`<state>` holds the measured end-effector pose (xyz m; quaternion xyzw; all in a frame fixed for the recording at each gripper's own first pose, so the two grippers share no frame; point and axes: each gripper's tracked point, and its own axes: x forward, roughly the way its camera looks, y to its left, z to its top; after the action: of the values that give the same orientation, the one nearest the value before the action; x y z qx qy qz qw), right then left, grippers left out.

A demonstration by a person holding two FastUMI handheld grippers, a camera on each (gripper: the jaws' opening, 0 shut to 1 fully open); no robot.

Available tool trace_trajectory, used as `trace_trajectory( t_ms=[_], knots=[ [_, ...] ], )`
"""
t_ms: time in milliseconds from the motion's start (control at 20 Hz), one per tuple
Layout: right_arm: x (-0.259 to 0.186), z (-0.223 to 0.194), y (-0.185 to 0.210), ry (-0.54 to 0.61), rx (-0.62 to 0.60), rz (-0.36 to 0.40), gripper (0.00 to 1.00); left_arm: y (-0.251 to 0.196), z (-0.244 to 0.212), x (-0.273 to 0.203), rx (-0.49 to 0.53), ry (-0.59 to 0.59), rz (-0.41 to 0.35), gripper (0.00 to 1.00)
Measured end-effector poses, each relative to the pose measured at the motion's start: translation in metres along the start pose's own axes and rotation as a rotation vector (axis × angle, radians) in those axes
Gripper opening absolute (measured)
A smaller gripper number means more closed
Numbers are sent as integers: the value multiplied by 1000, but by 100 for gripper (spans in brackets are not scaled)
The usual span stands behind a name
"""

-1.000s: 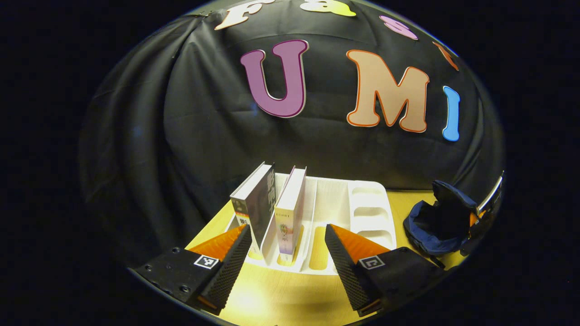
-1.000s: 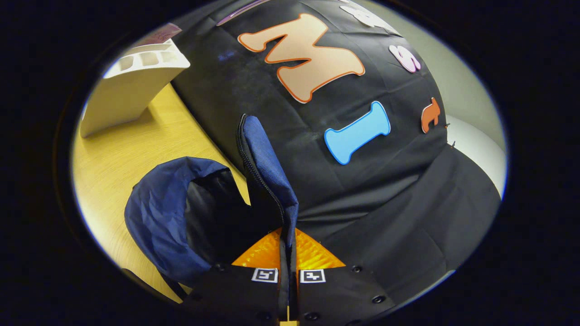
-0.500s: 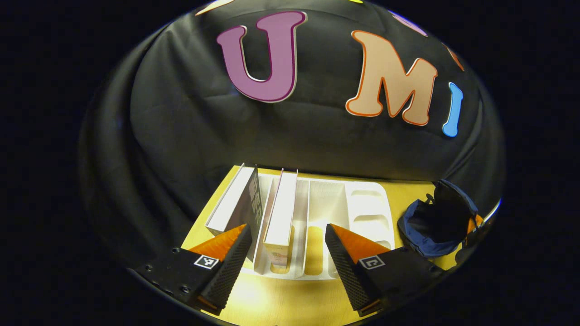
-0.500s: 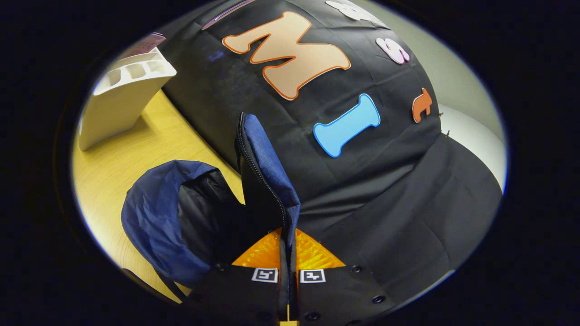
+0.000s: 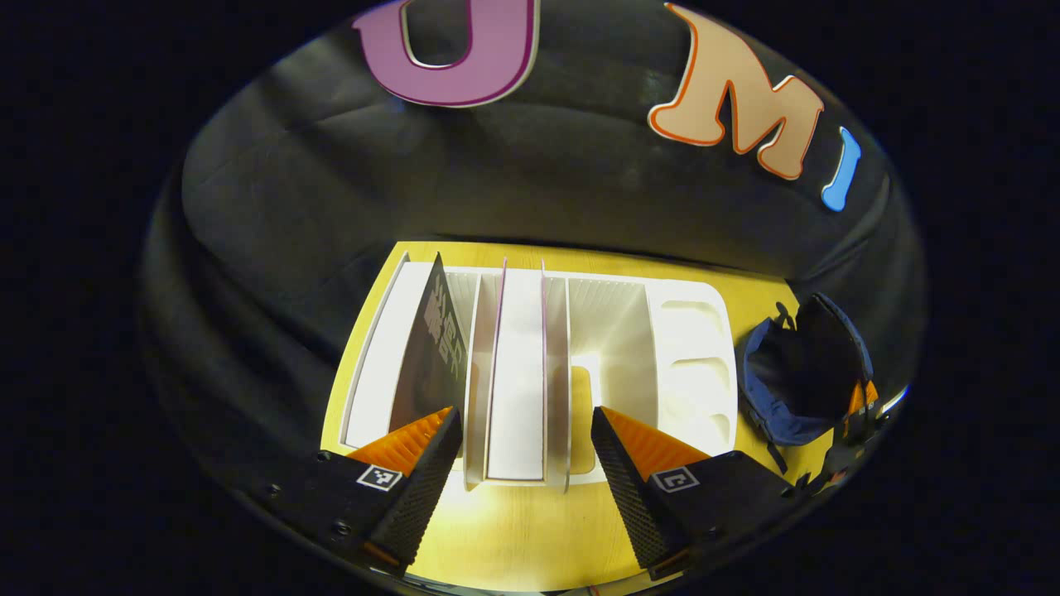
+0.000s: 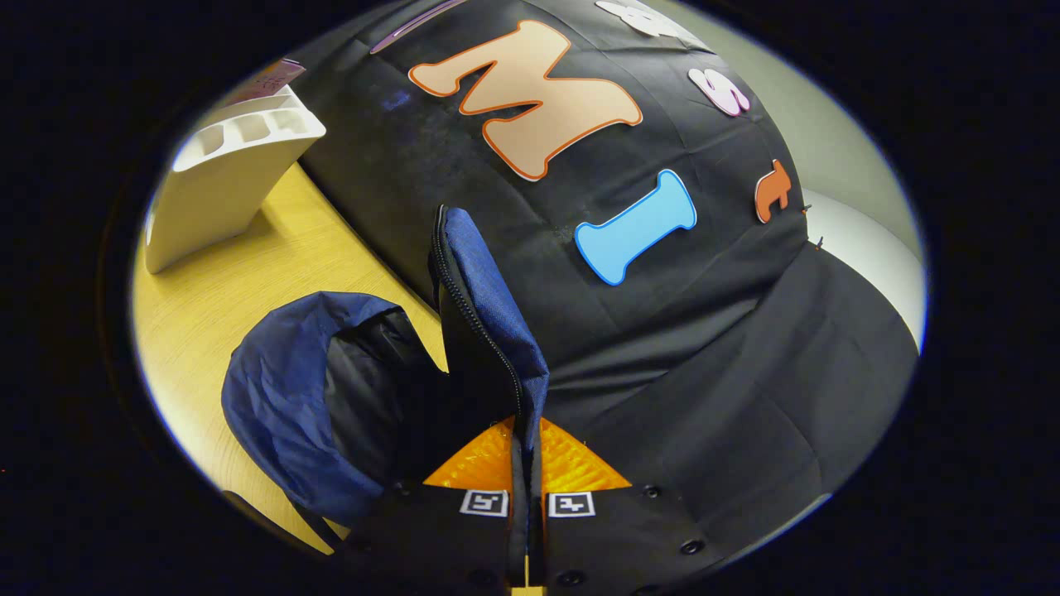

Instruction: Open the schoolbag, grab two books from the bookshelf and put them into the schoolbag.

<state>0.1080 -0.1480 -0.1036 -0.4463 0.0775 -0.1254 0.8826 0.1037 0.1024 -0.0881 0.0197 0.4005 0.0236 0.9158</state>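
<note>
In the left gripper view, a white bookshelf (image 5: pixel 691 364) stands on the yellow table with two upright books: a dark-covered book (image 5: pixel 431 356) at the left and a pale book (image 5: pixel 517 372) beside it. My left gripper (image 5: pixel 523 451) hangs open above the pale book, one finger on each side, not touching. The blue schoolbag (image 5: pixel 787 389) lies open at the right, where the right gripper (image 5: pixel 857 406) holds its flap. In the right gripper view, my right gripper (image 6: pixel 527 439) is shut on the schoolbag's zippered flap (image 6: pixel 484 298), holding it up; the dark inside (image 6: pixel 373 372) shows.
The yellow table (image 6: pixel 224 290) stretches between the bookshelf (image 6: pixel 224 174) and the bag. The black cloth wall rises close behind both. The right slots of the bookshelf hold no books.
My left gripper has risen and tilted down, so the books now show from above between its fingers. The right gripper has kept its hold on the flap, nearly still.
</note>
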Motion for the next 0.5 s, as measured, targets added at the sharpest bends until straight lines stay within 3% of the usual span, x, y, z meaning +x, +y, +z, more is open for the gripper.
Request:
trace_trajectory(
  t_ms=[150, 500],
  knots=[
    [0, 0, -2, 2, 7, 0, 4, -6, -1, 10, 66, 92, -30, 90],
    [-6, -3, -5, 4, 14, 4, 2, 1, 0, 37, 147, 261, -19, 65]
  ],
)
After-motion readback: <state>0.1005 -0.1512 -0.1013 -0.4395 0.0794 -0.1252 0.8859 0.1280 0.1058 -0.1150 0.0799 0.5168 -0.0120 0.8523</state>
